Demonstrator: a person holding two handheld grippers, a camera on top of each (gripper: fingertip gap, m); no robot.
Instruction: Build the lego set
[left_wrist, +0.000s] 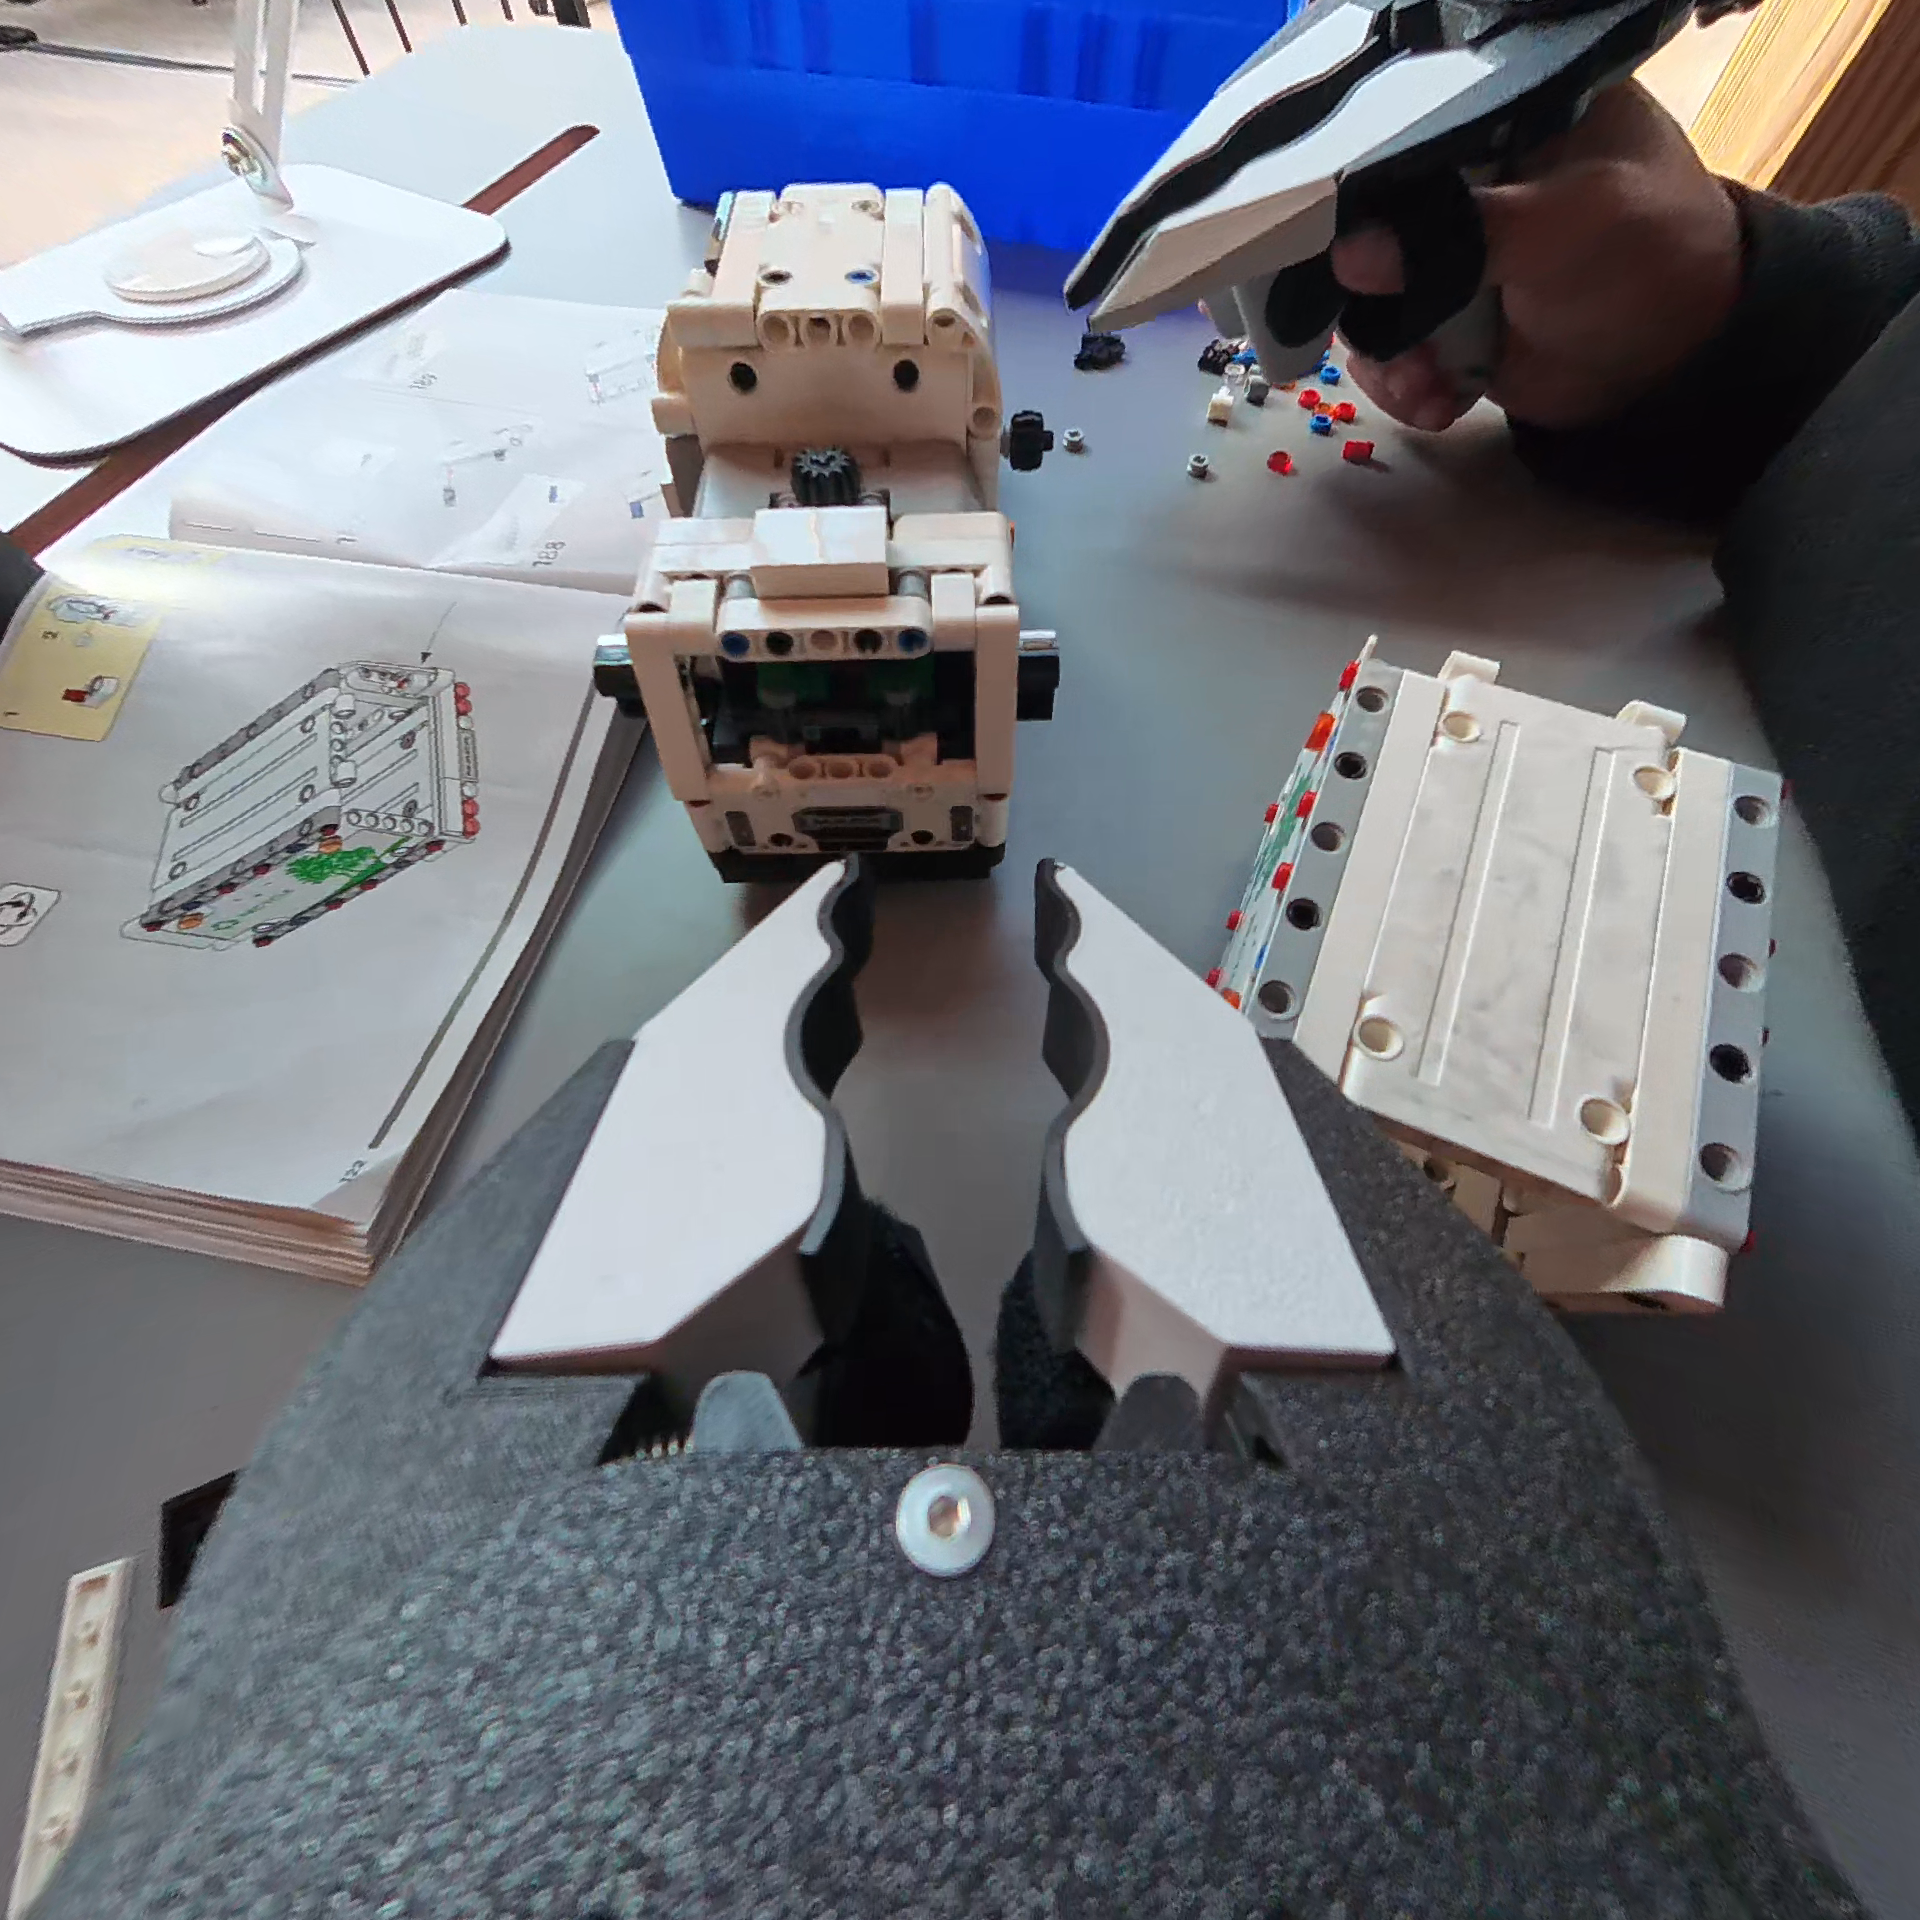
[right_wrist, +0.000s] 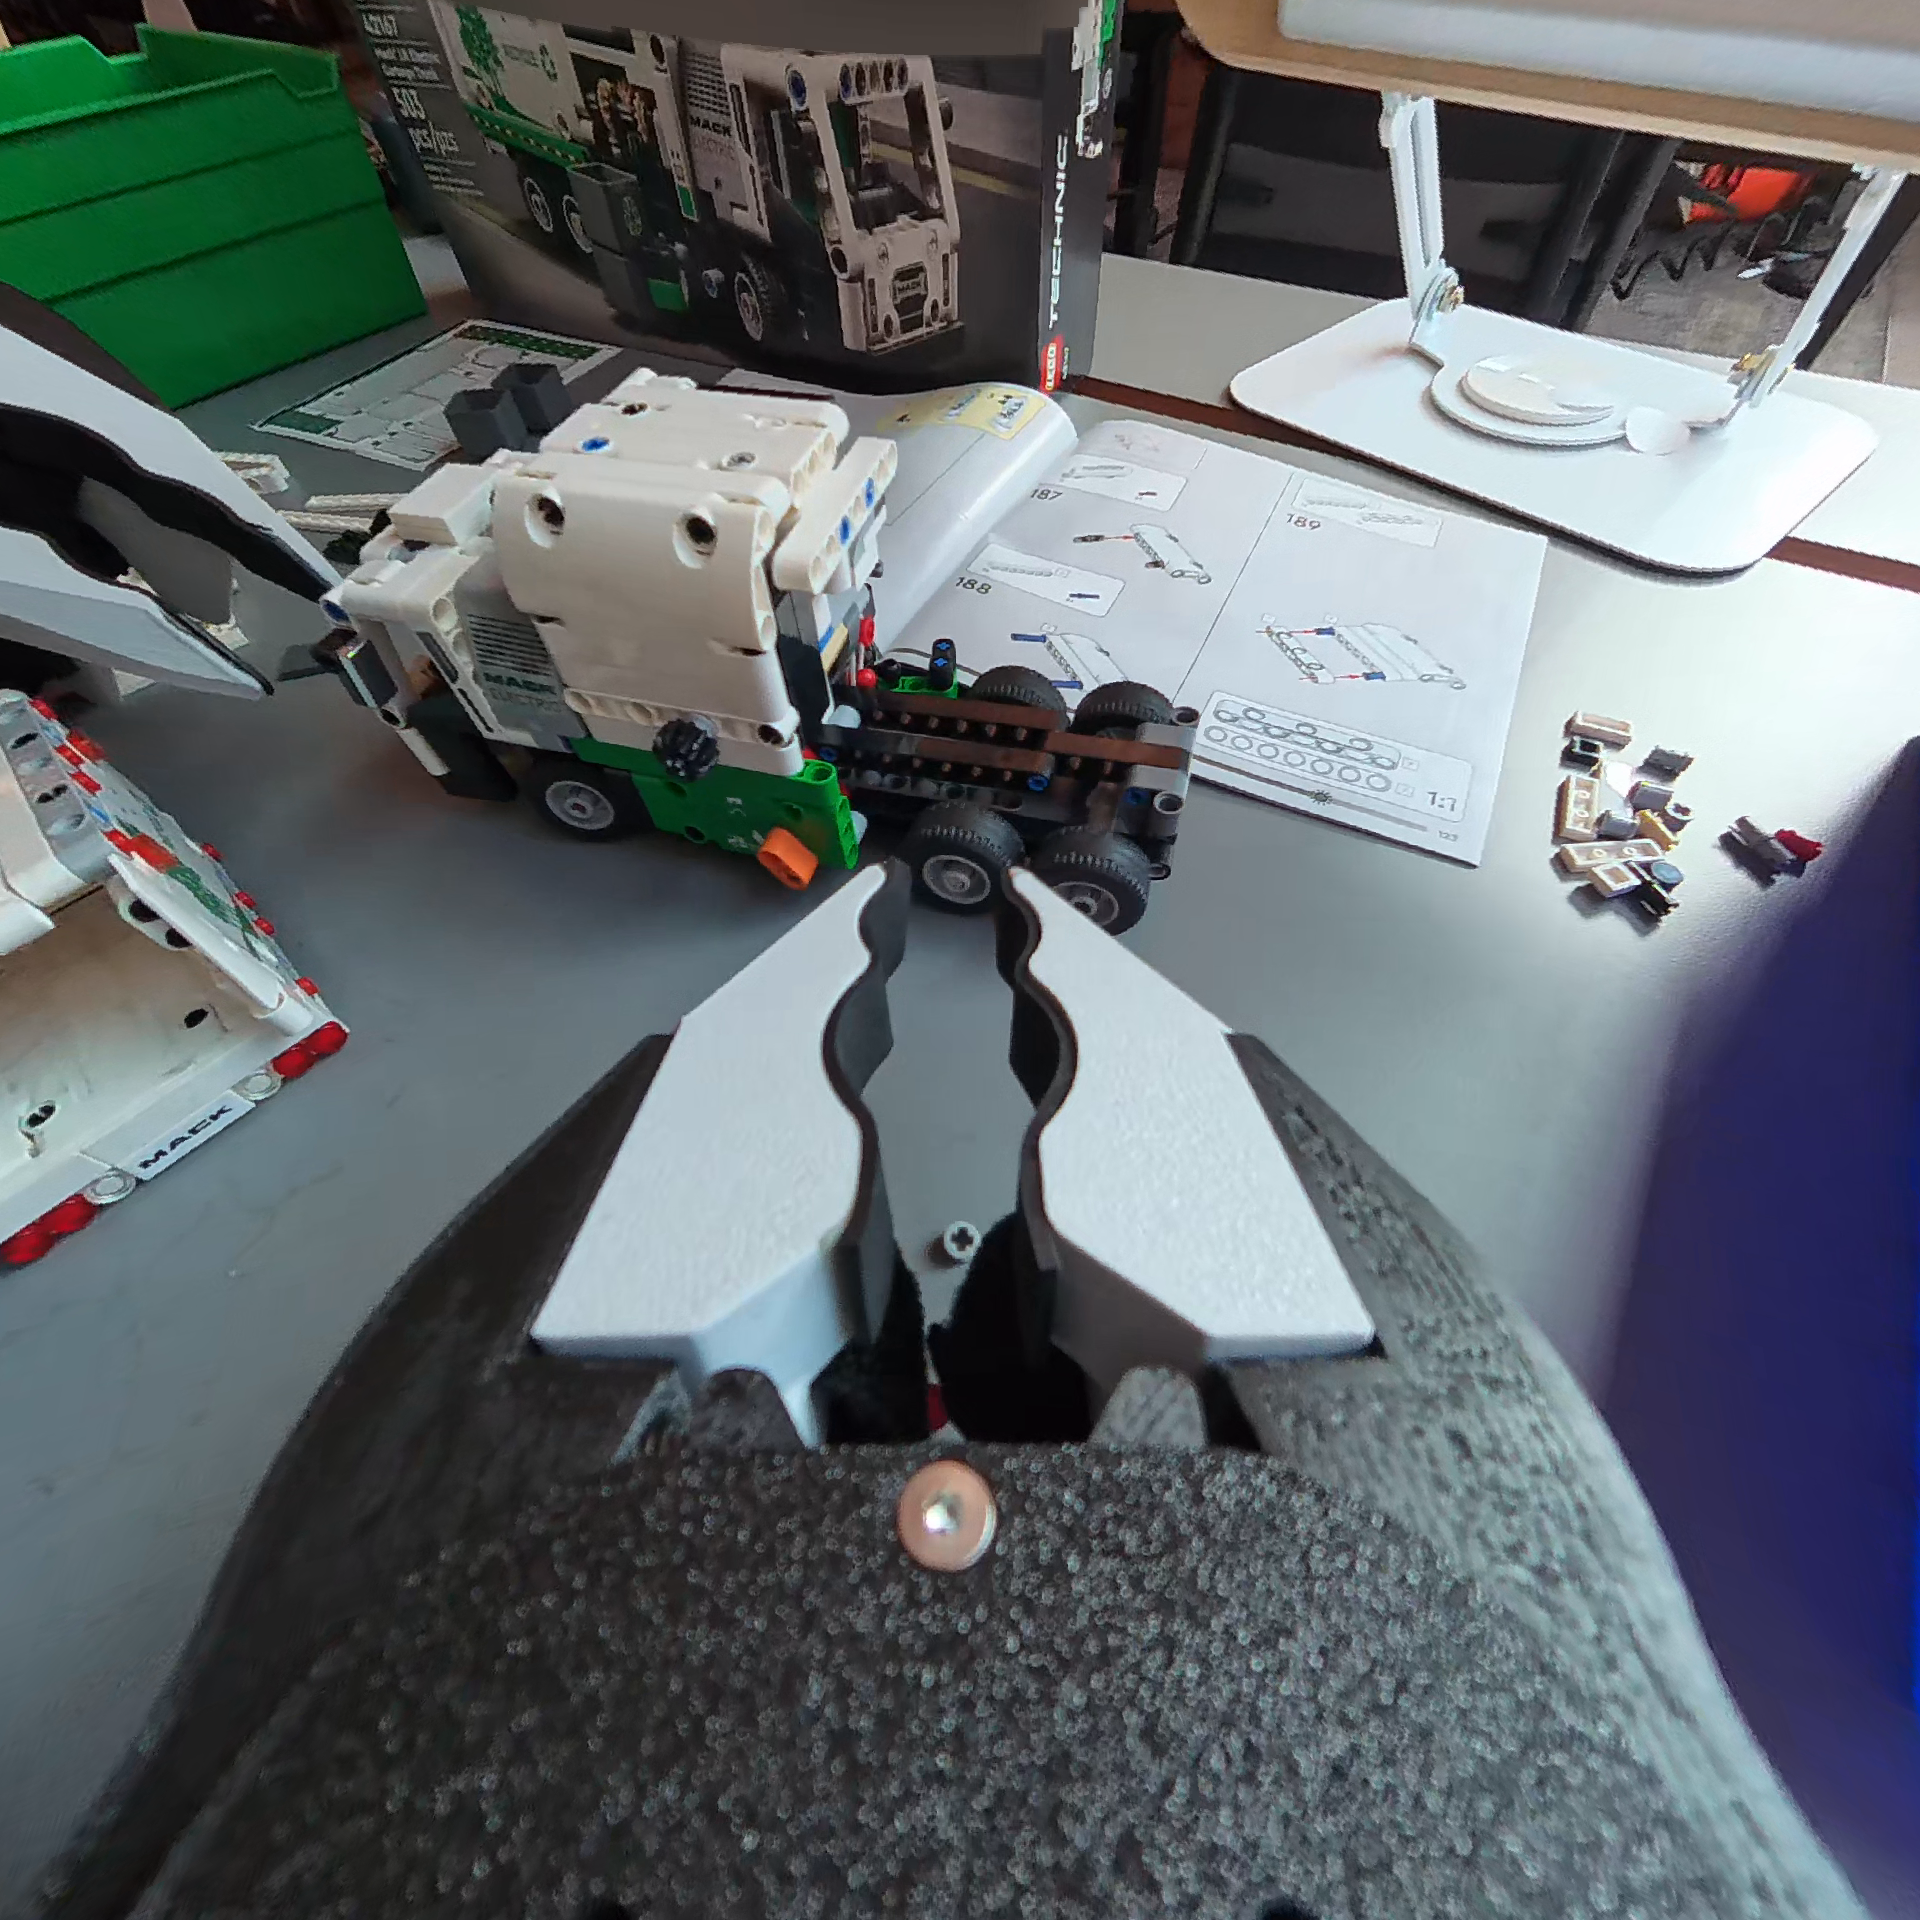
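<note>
The half-built white and green lego truck (left_wrist: 831, 623) stands on the grey table with its cab facing my left gripper (left_wrist: 951, 873), which is open and empty just in front of the bumper. In the right wrist view the truck (right_wrist: 665, 644) shows side-on, with its bare black chassis (right_wrist: 1029, 769) and rear wheels just beyond my right gripper (right_wrist: 948, 883), which is open and empty. The separate white container body (left_wrist: 1507, 966) lies to the right of the left gripper; it also shows in the right wrist view (right_wrist: 135, 987). A small grey piece (right_wrist: 956, 1238) lies on the table between the right fingers.
The open instruction book (left_wrist: 260, 883) lies left of the truck. Loose small pieces (left_wrist: 1278, 416) lie under the right gripper (left_wrist: 1101, 301); another pile (right_wrist: 1621, 810) lies at the right. A blue bin (left_wrist: 935, 104), green bin (right_wrist: 187, 197), set box (right_wrist: 748, 177) and white stand (right_wrist: 1558, 436) border the table. One gripper's finger ends stand about 20 centimetres off the other's.
</note>
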